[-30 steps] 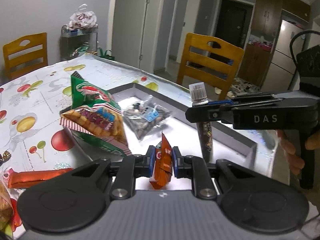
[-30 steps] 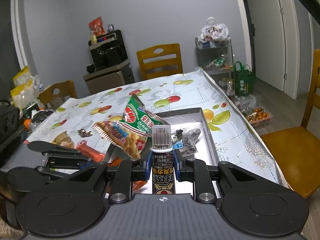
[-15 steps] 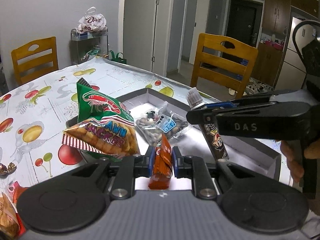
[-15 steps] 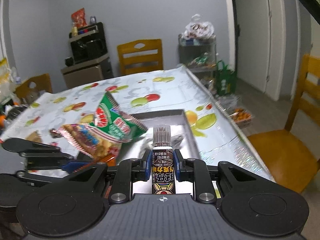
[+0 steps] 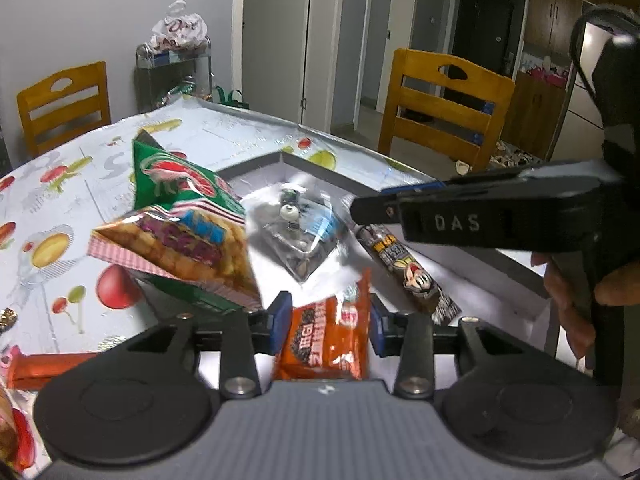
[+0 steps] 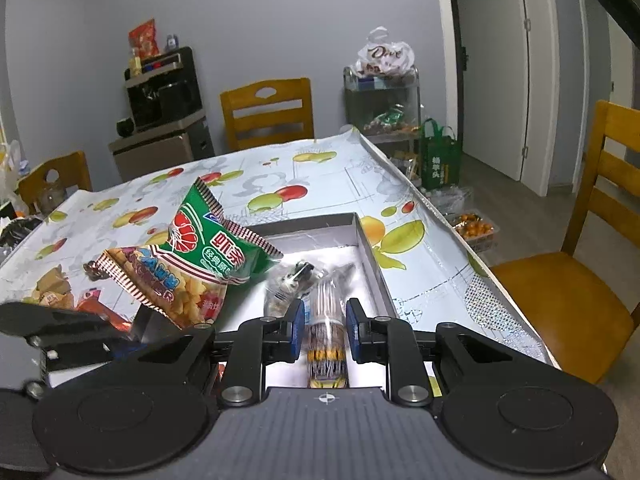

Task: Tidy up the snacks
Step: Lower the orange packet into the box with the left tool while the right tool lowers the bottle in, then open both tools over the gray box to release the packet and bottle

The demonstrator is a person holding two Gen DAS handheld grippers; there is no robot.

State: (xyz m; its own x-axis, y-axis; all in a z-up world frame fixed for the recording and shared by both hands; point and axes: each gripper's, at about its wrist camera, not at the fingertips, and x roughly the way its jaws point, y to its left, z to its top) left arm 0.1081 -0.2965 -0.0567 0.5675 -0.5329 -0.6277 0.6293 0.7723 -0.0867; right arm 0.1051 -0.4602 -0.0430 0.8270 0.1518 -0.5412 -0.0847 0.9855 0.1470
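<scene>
At the left of the left wrist view, an orange stick [image 5: 48, 364] lies outside the tray [image 5: 256, 168], so sorting looks unfinished. At lower centre the left gripper [image 5: 326, 322], jaws just opening, has let go of the orange packet [image 5: 324, 340]. To the right, the right gripper [image 6: 322, 330] grasps the dark tube [image 5: 404, 268] over the tray.

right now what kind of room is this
Probably a home dining room: wooden chairs around a table with a fruit-print tablecloth, a refrigerator through the doorway, and a stocked snack cart by the wall.
</scene>
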